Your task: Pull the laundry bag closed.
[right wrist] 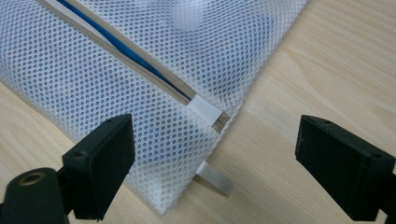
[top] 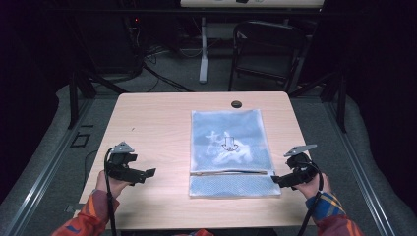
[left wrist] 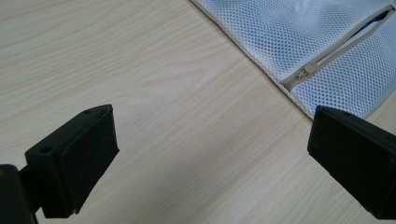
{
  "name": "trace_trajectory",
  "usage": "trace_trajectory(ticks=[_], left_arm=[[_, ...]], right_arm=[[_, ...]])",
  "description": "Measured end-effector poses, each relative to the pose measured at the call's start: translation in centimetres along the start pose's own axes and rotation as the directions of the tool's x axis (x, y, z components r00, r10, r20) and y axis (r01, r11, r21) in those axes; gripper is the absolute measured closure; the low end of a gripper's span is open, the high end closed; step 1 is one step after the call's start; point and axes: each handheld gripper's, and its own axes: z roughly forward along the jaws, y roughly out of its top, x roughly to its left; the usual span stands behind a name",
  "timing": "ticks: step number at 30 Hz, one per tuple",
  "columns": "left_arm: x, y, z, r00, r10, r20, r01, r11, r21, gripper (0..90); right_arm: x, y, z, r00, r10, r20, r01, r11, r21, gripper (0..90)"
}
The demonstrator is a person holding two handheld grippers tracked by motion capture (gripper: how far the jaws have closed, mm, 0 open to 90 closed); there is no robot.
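Observation:
A white mesh zip bag (top: 230, 152) with blue cloth inside lies flat in the middle of the wooden table (top: 147, 118). Its beige zipper (top: 228, 172) runs across the end nearest me. My left gripper (top: 149, 172) hovers open to the bag's left, jaws pointing toward it. In the left gripper view the open gripper (left wrist: 210, 126) has bare table between its jaws, with the bag (left wrist: 317, 42) and its zipper pull (left wrist: 301, 74) ahead. My right gripper (top: 274, 180) is open at the bag's near right corner. In the right gripper view the gripper (right wrist: 215, 133) straddles that corner of the bag (right wrist: 116, 70), beside the zipper end (right wrist: 205, 109) and a white tab (right wrist: 215, 177).
A round cable hole (top: 236, 103) sits at the table's far edge. Behind the table stand a dark chair (top: 265, 49) and a white desk leg (top: 203, 49). Bare wood lies left of the bag.

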Motion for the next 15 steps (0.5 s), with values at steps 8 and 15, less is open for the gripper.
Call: trace_trajectory(ticks=[8,15], left_arm=[[-0.15,0.01,0.13,0.9999,0.008,0.014,-0.008,1.0,0.0,1.6],[-0.63,0.29,0.55,0.9993,0.033,0.019,-0.033,0.9994,0.014,1.6]], right_arm=[[0.49,0.27,0.13,0.9998,-0.019,-0.006,0.019,0.9998,0.006,12.1],[0.84,0.37,0.09,0.9994,-0.034,-0.003,0.034,0.9994,0.004,12.3]])
